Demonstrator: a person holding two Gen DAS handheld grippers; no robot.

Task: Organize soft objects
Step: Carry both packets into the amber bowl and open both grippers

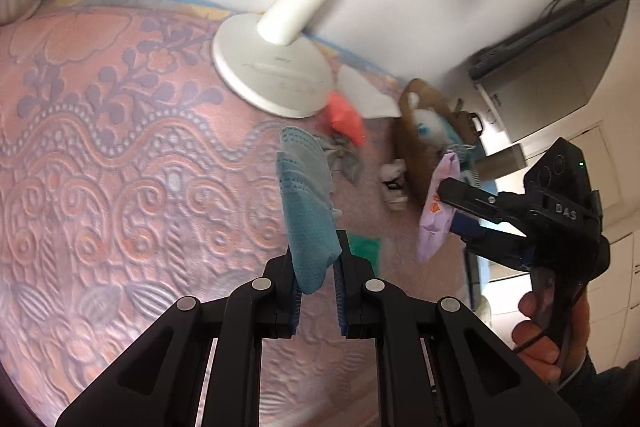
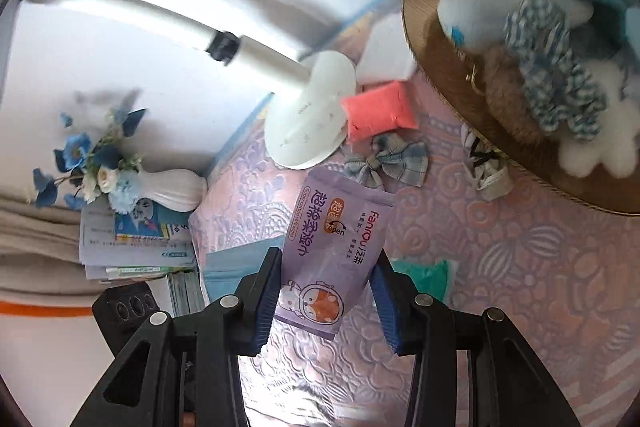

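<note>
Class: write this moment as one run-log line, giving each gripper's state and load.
left gripper: shut on blue cloth | right gripper: shut on purple wipes pack | basket: holds plush toys

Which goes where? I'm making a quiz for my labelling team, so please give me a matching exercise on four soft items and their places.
Items:
1. blue face masks
2. purple wipes pack
3. red pouch
4. plush toy

Places:
A. in the brown basket
B. in the right hand-held gripper
C. beside the white lamp base
D. in the left hand-held gripper

Pairs: 1-D, 2-B, 3-C, 4-A
</note>
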